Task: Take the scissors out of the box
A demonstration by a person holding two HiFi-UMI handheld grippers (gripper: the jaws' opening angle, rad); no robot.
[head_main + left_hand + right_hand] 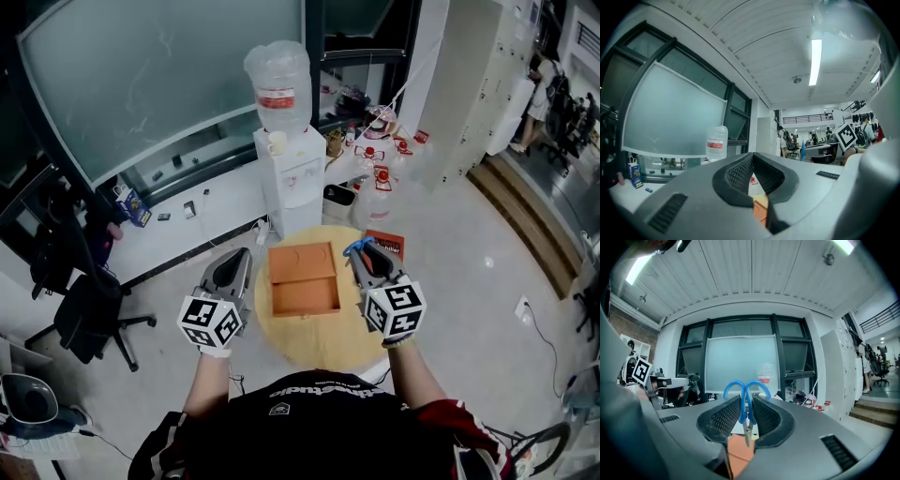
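An open orange box [303, 278] sits on a small round wooden table [309, 345]; both of its halves look empty. My right gripper [367, 258] hovers at the box's right edge, shut on blue-handled scissors [357, 247]. In the right gripper view the scissors [746, 392] stand upright between the pads [726, 416], handle loops up and blades pointing down toward the box [738, 453]. My left gripper [234, 267] is held level just left of the box. Its jaws [752, 164] meet at the tips with nothing between them, and a corner of the box [761, 208] shows below.
A white water dispenser [286, 159] with a bottle on top stands just beyond the table. Several water jugs [375, 183] and a red item [384, 242] lie on the floor to its right. A black office chair [89, 314] stands at the left.
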